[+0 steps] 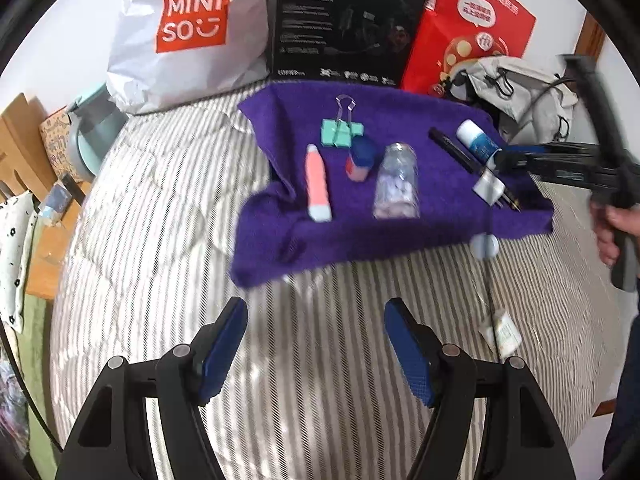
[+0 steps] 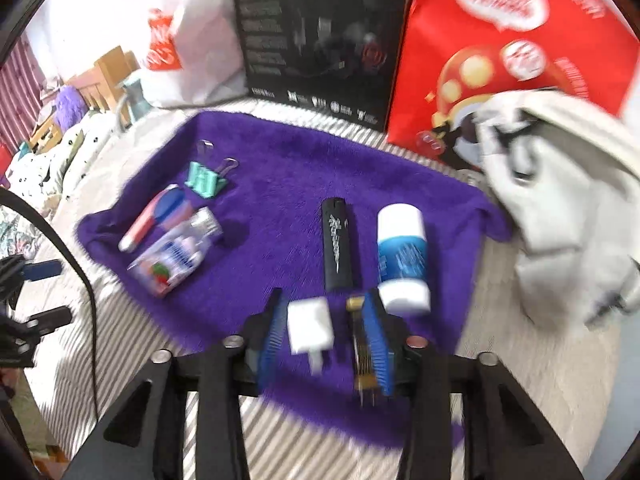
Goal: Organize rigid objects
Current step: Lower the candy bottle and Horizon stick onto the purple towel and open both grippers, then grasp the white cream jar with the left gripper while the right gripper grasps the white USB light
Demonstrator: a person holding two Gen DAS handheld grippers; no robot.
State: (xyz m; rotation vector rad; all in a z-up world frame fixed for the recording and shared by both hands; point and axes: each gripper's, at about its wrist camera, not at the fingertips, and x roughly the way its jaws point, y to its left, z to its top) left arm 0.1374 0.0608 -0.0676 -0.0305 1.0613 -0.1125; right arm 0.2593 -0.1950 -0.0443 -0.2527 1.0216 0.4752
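Observation:
A purple towel (image 1: 400, 236) (image 2: 280, 168) lies on striped bedding. On it are mint binder clips (image 1: 340, 132) (image 2: 206, 180), a pink tube (image 1: 318, 182), a blue-capped pink piece (image 1: 362, 158), a clear bottle of pills (image 1: 396, 184) (image 2: 176, 252), a black pen (image 1: 456, 148) (image 2: 338, 248) and a white-and-blue bottle (image 1: 478, 140) (image 2: 402, 258). My right gripper (image 2: 324, 300) (image 1: 500, 160) is open over the towel's near edge, with a white plug (image 2: 310, 326) (image 1: 488, 188) and the pen's gold end between its fingers. My left gripper (image 1: 316, 320) stands open over bare bedding, in front of the towel.
A white Miniso bag (image 1: 180, 32), a black box (image 1: 344, 20) and a red bag (image 1: 472, 28) stand behind the towel. A pale drawstring bag (image 2: 560, 184) lies at its right. A small round pale-blue piece (image 1: 485, 246) and a small white tube (image 1: 502, 332) lie on the bedding.

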